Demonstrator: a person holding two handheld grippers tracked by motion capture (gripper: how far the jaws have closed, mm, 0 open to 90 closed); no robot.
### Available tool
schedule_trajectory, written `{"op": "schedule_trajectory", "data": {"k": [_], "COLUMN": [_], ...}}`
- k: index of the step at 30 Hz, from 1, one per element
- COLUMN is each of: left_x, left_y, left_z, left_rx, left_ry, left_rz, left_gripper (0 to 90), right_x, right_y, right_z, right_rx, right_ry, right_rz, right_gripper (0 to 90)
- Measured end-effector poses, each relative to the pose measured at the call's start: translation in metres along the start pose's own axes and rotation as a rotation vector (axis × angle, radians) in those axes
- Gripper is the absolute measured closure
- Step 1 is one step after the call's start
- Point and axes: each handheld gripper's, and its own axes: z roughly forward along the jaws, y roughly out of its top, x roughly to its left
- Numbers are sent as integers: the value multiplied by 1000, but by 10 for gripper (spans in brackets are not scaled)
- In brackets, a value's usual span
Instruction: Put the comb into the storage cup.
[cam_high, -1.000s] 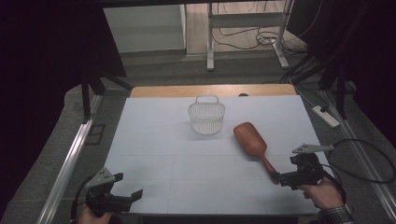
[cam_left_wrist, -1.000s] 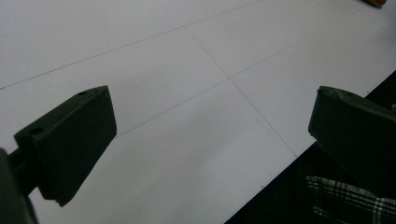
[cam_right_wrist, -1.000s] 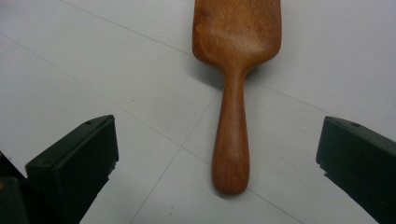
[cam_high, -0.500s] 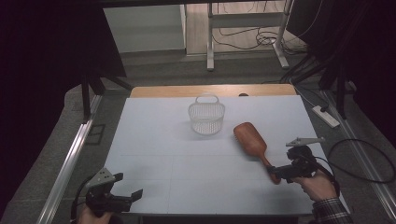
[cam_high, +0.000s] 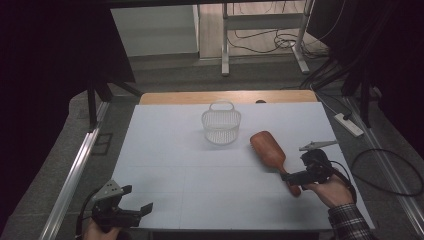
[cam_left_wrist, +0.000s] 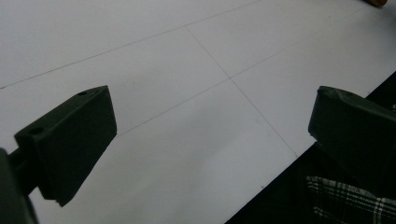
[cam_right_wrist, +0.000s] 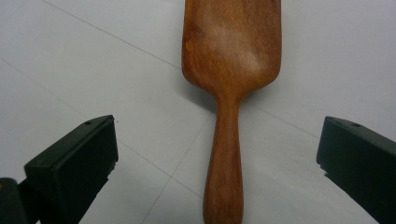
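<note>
My right gripper (cam_high: 295, 176) sits at the near right of the table, jaws spread wide and holding nothing, and the handle of the wooden brush (cam_high: 270, 152) runs straight between them. In the right gripper view the handle (cam_right_wrist: 224, 172) rises up the middle of the gap, clear of both jaws, with the broad brush head beyond it. On the white table (cam_high: 165, 150) the brush lies at an angle, head toward the far left and handle end near my right hand (cam_high: 330, 190). A clear mesh basket (cam_high: 221, 124) stands farther off, left of the brush head and apart from it. My left gripper (cam_high: 131, 212) rests at the near left edge, jaws open and empty, well apart from the brush.
</note>
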Motion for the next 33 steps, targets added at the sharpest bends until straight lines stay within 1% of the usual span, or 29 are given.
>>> {"op": "schedule_trajectory", "data": {"k": [5,12,20,33], "left_x": [0,0,0,0], "left_y": [0,0,0,0], "left_z": [0,0,0,0], "left_rx": [0,2,2,2], "left_ry": [-1,-2,-3,-3], "left_rz": [0,0,-1,-1], "left_gripper": [10,10,10,10], "right_x": [1,1,2,3], "right_y": [5,11,19,31], "right_z": [5,10,17,28], "right_rx": [16,33,50,62], "right_ry": [-11,-18,-24,-36], "right_rz": [-8,-6,-24,-24], "right_gripper": [0,0,0,0]}}
